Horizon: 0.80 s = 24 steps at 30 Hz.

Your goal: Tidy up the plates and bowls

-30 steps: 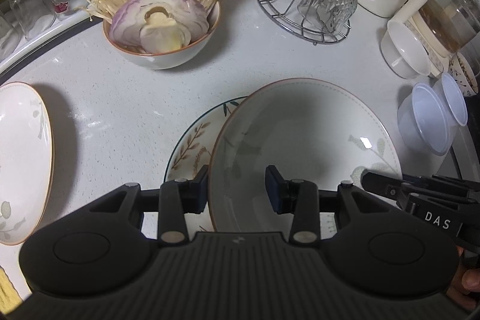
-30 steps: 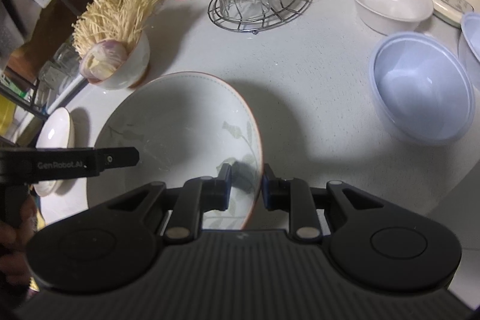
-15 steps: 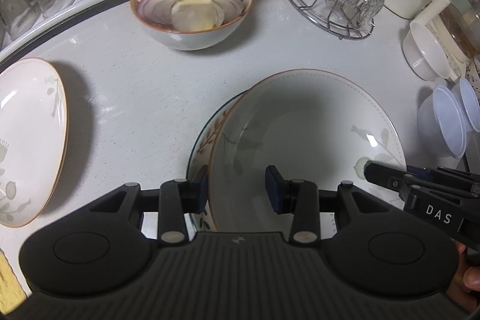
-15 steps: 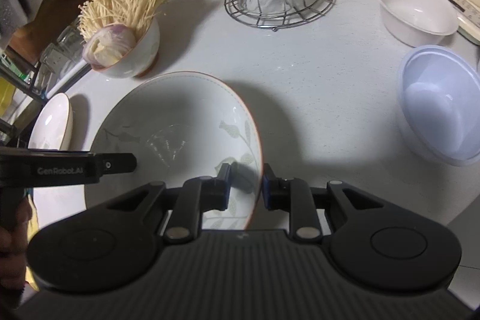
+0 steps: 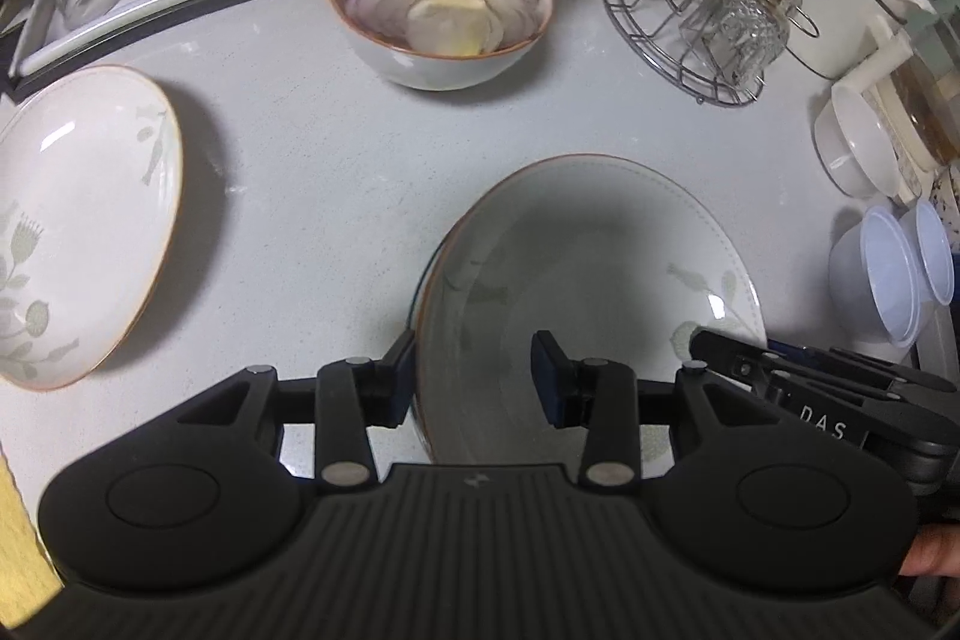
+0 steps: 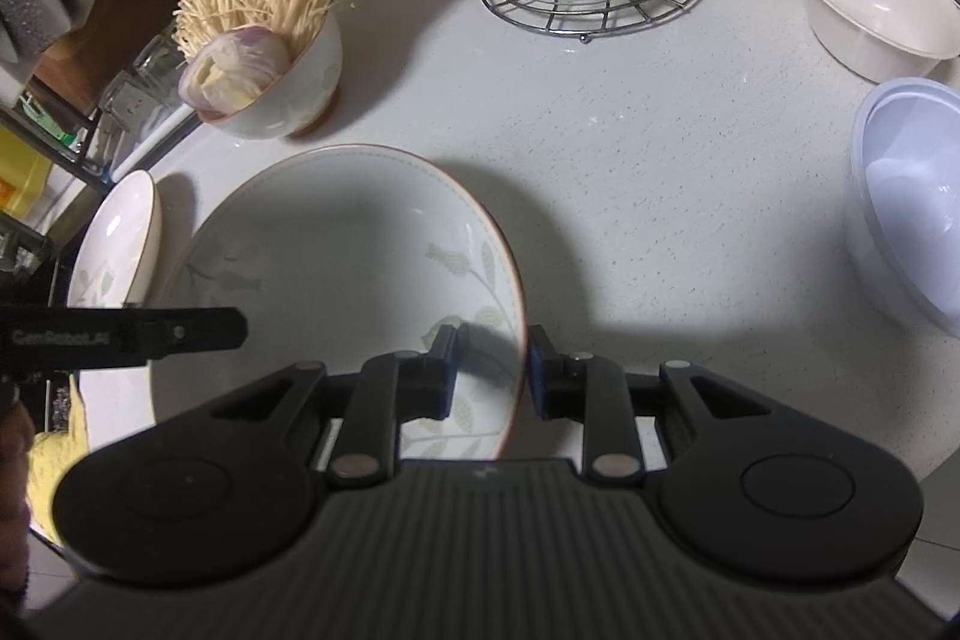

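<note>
The large plate [image 5: 600, 250] with a pale leaf print and a thin brown rim lies on the white tabletop [image 5: 300, 172], toward its near edge, with a gripper at each side of it.

The left gripper [image 5: 474, 376] points steeply down over the plate's left rim. Its jaws stand partly open and straddle that rim. One finger sits outside, just beside the edge, and the other hangs inside the plate, well off the rim (so nothing is pinched there).

The right gripper [image 6: 492, 370] straddles the opposite rim in the same way, with one finger inside the plate and one outside. Its jaws are narrow and have just been opening, with the rim between them. The outer pad is close against the edge, while the inner one stands a little clear of the plate's wall, so the hold looks let go.

A second plate [image 5: 90, 220] with the same print lies near the tabletop's left edge, well apart from the first. Toward the far edge stands a bowl [image 5: 444, 64] holding a cut onion and a bunch of thin pale mushrooms. To its right is a wire rack [image 5: 678, 58] of upturned glasses. Along the right edge are a white bowl [image 6: 870, 10] and some clear plastic bowls [image 5: 888, 280]. A fingertip shows at the lower right of the left view.
</note>
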{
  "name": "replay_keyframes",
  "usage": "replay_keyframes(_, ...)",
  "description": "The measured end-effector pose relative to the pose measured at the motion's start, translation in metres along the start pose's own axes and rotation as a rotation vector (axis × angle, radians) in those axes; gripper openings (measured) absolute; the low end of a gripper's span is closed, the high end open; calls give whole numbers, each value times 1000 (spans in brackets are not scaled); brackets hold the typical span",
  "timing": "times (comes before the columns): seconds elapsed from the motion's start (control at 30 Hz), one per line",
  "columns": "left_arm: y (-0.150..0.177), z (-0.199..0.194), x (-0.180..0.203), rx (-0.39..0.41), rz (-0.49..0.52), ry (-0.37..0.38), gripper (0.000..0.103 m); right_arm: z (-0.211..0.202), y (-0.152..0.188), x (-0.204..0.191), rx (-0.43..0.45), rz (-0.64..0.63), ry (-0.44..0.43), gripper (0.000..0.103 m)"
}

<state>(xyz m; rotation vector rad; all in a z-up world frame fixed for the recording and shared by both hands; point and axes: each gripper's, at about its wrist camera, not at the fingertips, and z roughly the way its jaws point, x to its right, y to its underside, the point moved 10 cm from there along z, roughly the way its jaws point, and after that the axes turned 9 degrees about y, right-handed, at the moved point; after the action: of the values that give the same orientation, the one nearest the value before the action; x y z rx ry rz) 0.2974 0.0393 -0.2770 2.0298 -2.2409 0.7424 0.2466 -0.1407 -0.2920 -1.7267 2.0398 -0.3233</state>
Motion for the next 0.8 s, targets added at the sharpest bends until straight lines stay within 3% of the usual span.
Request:
replay_keyframes(0.33,3,-31,7,79,-8,15,45,-4,-2,4,9,2,11,29)
replay_keyframes(0.8,-10,-112,45,259,25,32,45,-91,-31,-2,201,-44,-44,29)
